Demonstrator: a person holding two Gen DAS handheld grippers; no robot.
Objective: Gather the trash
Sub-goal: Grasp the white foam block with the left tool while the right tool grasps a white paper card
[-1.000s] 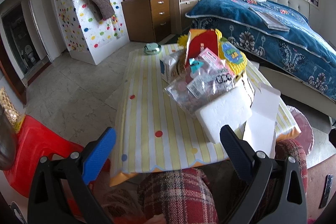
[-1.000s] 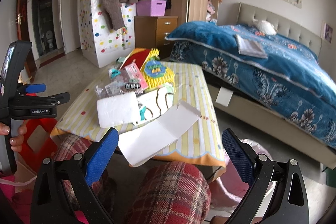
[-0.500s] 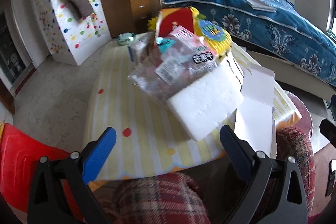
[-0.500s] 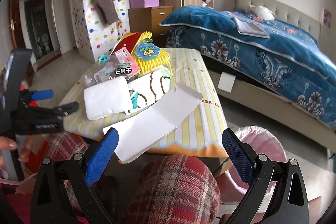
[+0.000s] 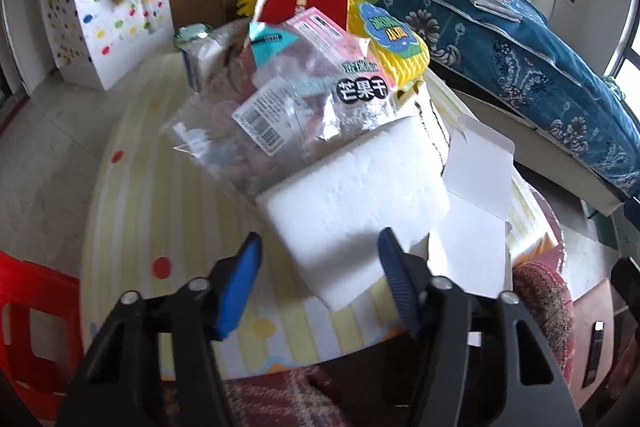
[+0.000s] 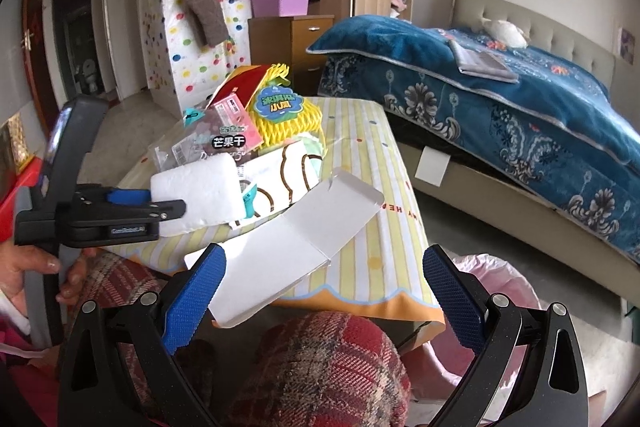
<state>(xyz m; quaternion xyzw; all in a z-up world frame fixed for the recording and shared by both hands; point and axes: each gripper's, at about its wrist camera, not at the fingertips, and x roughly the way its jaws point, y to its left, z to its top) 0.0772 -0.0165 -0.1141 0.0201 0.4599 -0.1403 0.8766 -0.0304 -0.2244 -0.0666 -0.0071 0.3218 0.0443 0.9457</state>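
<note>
A heap of trash lies on the yellow striped table (image 5: pixel 168 227): a white foam block (image 5: pixel 356 203), a clear snack bag (image 5: pixel 280 115), yellow foam netting (image 5: pixel 400 55), a red card (image 5: pixel 308 1) and a flattened white carton (image 5: pixel 476 223). My left gripper (image 5: pixel 318 259) is open, its fingers on either side of the foam block's near end. It also shows in the right wrist view (image 6: pixel 132 203) beside the foam block (image 6: pixel 196 187). My right gripper (image 6: pixel 324 287) is open and empty, just short of the white carton (image 6: pixel 296 243).
A pink bag-lined bin (image 6: pixel 496 291) stands on the floor right of the table. A red stool (image 5: pixel 24 307) is at the left. A blue-covered bed (image 6: pixel 520 115) runs along the right. My plaid-clad knees (image 6: pixel 332 367) are under the table's near edge.
My left gripper has moved forward over the table to the foam block and its fingers have narrowed around it. My right gripper has edged slightly closer to the carton, still wide open.
</note>
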